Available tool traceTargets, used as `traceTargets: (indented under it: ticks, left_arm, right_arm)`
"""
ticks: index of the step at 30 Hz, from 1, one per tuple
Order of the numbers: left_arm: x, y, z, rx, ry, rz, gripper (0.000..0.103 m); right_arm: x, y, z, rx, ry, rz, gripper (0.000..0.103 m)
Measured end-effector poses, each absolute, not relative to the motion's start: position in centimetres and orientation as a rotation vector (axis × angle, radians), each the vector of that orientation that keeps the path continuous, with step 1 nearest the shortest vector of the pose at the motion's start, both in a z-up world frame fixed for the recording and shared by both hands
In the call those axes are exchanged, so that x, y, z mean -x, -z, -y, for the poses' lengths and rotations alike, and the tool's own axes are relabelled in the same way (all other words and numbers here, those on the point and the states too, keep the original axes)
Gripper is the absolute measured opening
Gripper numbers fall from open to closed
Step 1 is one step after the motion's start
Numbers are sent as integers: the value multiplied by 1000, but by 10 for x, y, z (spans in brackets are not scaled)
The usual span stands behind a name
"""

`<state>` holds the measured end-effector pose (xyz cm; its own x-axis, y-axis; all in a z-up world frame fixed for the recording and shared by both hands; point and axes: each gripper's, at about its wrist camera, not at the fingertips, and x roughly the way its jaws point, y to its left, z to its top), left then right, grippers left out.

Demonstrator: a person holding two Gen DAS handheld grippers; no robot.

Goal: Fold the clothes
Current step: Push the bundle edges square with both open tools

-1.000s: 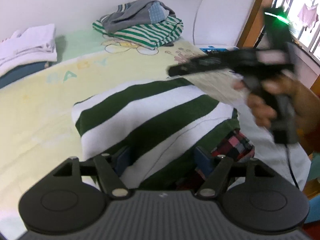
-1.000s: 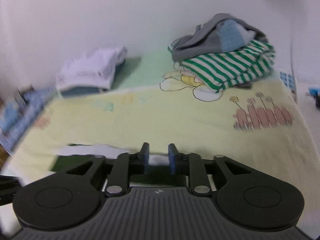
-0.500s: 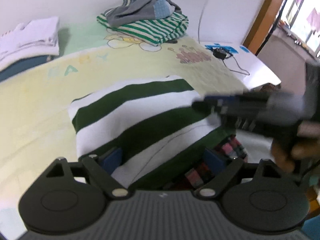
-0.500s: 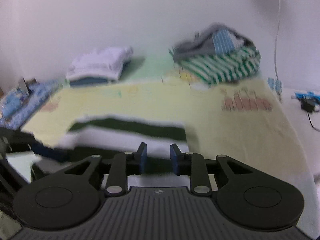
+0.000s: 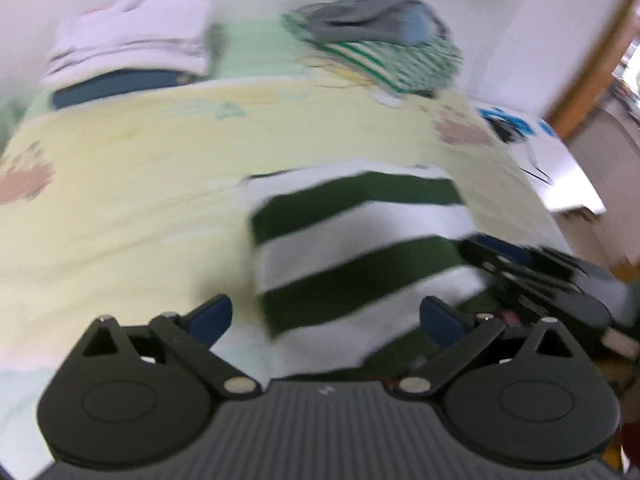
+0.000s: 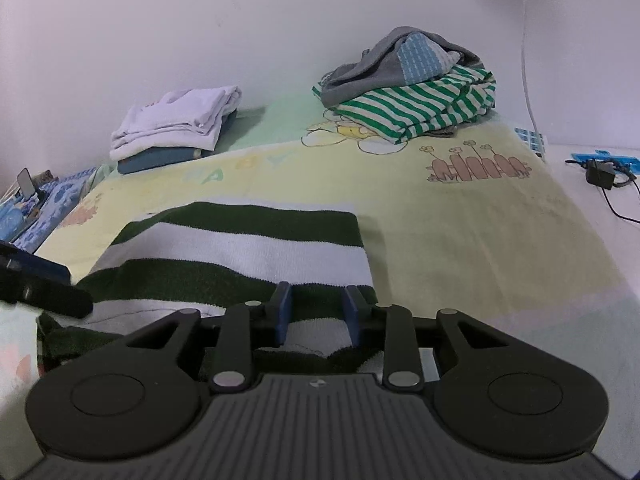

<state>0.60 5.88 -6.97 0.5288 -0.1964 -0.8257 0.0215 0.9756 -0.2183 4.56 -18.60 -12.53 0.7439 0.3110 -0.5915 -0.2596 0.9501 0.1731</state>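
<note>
Left gripper [image 5: 326,318] spread wide, grasping nothing. Right gripper [image 6: 318,312] straddles the green-and-white striped garment [image 6: 240,248] edge — 2 fingers parted, likely to pinch.

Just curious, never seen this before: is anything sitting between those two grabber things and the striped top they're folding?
Nothing visible. The right gripper is low over the green-and-white striped top, fingers apart; the left gripper, fingers wide, is at its near-left edge.
</note>
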Motion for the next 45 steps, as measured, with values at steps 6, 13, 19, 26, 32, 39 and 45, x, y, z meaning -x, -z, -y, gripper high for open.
traceTargets:
  ticks: [6,13,19,26,32,39,45]
  left_arm:
    - [-14,81,-53,184,-11,-1054,99]
    - [-17,85,-30,170,-122,-1054,100]
    - [-14,88,-22,166,-189,-1046,102]
    - [-14,91,-19,145,-191,-1038,102]
    - [-17,98,-28,183,-134,-1047,102]
    - [-18,105,-40,215,-48,-1041,102]
    - [-20,108,-47,240,-1,-1046,102]
  right_arm:
    - [-48,126,193,-89,-357,-665,31]
    - [-48,126,200,-72,-423,-660,32]
    - [-52,127,210,-104,-483,-669,33]
    - [-54,127,211,-96,-504,-672,35]
    - [-59,130,215,-145,-468,-709,50]
    - [-59,131,214,-178,-401,-735,59]
    - [-58,131,213,-200,-347,-751,65]
